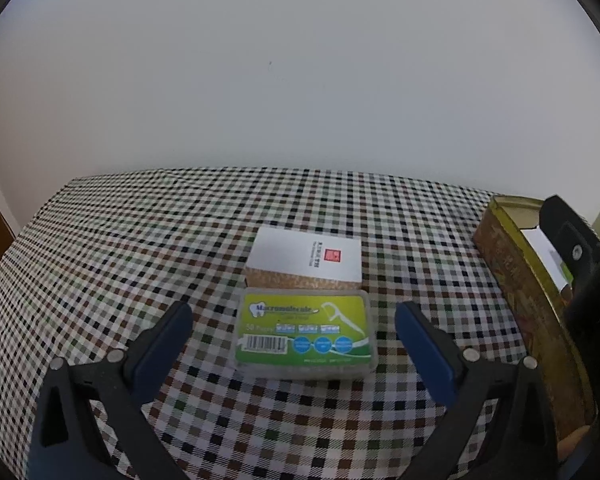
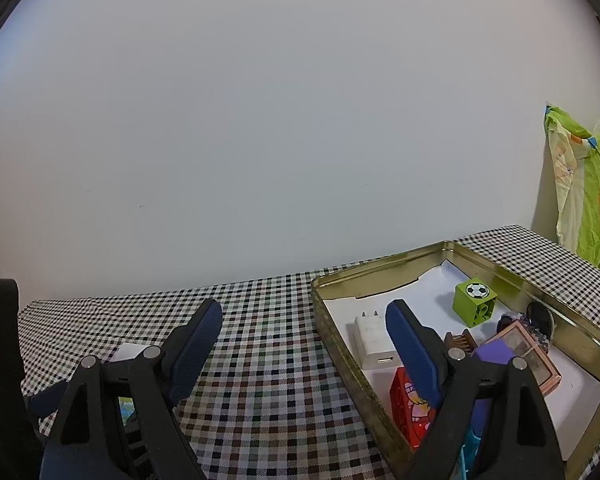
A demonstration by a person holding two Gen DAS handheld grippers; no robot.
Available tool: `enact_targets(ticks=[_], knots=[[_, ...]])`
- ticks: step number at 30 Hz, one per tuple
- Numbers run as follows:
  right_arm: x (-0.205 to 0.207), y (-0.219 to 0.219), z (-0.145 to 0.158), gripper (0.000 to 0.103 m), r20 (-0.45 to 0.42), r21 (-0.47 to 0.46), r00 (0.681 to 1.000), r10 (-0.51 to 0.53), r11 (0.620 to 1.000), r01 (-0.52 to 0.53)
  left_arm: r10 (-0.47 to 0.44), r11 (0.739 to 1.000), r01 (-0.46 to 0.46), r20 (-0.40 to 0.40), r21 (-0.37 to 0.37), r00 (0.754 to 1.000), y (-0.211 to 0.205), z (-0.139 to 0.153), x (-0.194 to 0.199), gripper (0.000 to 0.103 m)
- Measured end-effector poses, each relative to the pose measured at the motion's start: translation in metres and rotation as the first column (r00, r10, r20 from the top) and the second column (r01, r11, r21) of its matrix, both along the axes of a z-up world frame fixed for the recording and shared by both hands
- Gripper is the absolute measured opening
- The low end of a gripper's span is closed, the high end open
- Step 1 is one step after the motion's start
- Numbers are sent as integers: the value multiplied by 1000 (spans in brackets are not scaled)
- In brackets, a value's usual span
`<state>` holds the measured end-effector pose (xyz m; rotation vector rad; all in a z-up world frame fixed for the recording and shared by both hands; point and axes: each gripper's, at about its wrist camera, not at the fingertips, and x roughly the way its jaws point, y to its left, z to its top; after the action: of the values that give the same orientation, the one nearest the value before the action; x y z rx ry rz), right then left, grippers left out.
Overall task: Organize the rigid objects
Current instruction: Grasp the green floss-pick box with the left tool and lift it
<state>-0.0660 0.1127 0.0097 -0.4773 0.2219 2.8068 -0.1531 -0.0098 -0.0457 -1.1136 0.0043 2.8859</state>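
1. Dental floss pick box (image 1: pixel 305 332), clear plastic with a green label: lying flat on the checkered desk (image 1: pixel 140 248), touching the near side of a white-topped carton (image 1: pixel 308 258).
2. Left tool (image 1: pixel 294 320): hovering with jaws spread wide on either side of the floss box, touching nothing.
3. Right tool (image 2: pixel 304 320): gaping empty, one finger over the gold tin (image 2: pixel 380 276).
4. Gold tin: holding a white charger (image 2: pixel 372 340), green football cube (image 2: pixel 474 300) and red block (image 2: pixel 412 412).
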Motion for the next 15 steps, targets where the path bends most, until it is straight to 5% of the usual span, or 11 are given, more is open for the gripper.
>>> enact_targets(ticks=[15], knots=[[-8,5,-2,86,24,-18,1000,-2,1000,3,-31,999,31,133,9,991,11,-17,-21,102]])
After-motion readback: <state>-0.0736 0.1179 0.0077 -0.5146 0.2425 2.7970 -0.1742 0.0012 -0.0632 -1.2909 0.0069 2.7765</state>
